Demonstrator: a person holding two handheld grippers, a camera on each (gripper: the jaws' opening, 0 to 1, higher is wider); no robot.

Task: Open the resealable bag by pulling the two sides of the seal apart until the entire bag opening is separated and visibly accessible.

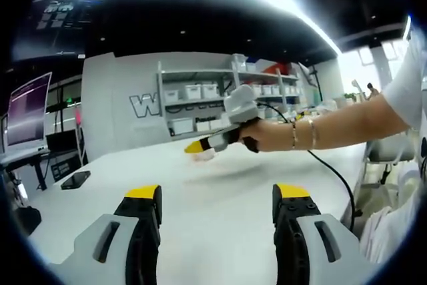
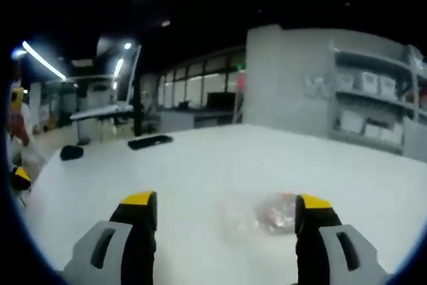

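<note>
My right tongs (image 2: 220,208) hang wide over the white surface (image 2: 200,165), the clear resealable bag (image 2: 270,213) lying just ahead. Left tongs (image 1: 217,198) are wide too. The bag looks thin, limp, slippery — I'd pinch the seal edge.

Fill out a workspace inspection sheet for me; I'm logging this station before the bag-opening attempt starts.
Surface: white table, mostly bare.
Job's things: clear resealable bag lying flat on the table, blurred; seal state cannot be told.
Clutter: dark phone-like slab; small dark object.
Grippers: left gripper open, holding nothing; right gripper open above the table, bag near one jaw.
Cables: black cable trailing from the right gripper.
Surroundings: shelves with white bins; monitor.
</note>
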